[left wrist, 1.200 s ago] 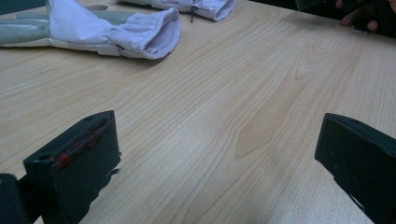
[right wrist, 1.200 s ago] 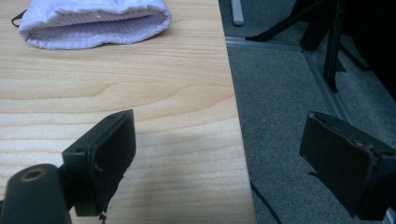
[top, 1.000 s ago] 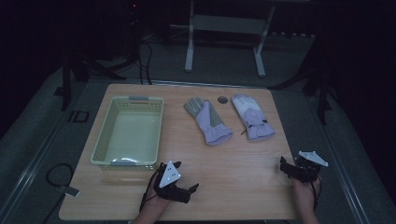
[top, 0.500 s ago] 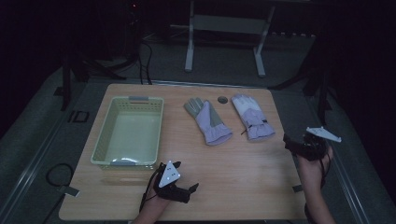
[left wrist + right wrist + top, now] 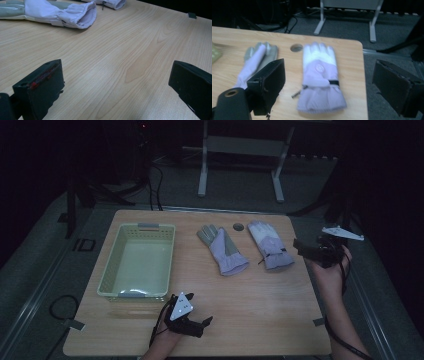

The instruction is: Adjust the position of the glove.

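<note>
- Right gripper (image 5: 300, 246) (jaws wide apart) hovers just right of the right glove (image 5: 270, 246) — not touching.
- Left gripper (image 5: 206, 322), jaws apart, rests well short of that glove.

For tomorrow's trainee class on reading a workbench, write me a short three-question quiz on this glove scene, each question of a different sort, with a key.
1. True or false: the right gripper hangs beside the right-hand glove with its jaws apart.
2. Which glove lies nearer the basket? A) the palm-up glove B) the right-hand glove C) both equally
3. Fill in: the left gripper rests low over the wooden table, its jaws ____.

Key:
1. True; the right gripper view shows that glove between its spread jaws, untouched.
2. A; its grey palm faces up, in the middle of the table.
3. Open; the left gripper view shows bare wood between them.
</note>
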Tool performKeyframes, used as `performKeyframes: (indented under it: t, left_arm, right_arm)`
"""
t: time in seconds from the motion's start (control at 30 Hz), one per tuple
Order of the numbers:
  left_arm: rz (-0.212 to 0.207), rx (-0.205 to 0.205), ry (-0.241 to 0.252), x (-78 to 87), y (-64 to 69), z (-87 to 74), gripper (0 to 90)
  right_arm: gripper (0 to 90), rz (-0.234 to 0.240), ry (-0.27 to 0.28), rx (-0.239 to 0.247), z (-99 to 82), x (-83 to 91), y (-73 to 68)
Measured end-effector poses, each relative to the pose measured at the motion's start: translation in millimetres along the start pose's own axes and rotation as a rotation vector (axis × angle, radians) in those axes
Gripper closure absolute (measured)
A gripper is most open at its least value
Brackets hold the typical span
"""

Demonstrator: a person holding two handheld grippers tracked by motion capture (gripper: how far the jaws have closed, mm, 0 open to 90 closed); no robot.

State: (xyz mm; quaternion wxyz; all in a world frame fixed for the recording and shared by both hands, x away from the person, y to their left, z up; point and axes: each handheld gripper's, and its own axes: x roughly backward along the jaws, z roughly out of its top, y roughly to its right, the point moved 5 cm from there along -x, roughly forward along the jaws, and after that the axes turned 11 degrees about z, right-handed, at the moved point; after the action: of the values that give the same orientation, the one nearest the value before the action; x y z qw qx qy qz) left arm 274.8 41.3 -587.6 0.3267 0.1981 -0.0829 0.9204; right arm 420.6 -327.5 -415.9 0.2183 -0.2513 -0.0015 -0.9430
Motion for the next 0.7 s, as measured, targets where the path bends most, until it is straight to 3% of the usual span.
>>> performKeyframes:
  t: [0.23,0.7]
  left_arm:
    - [-0.003,0.001,-0.001,0.0,-0.1,0.0,0.0]
    - [-0.01,0.001,-0.001,0.0,0.0,0.0,0.0]
  right_arm:
    - [13.5,0.05,-0.032,0.057,19.0,-20.1,-21.7]
    - [16.5,0.146,-0.075,0.084,35.5,-59.5,-59.8]
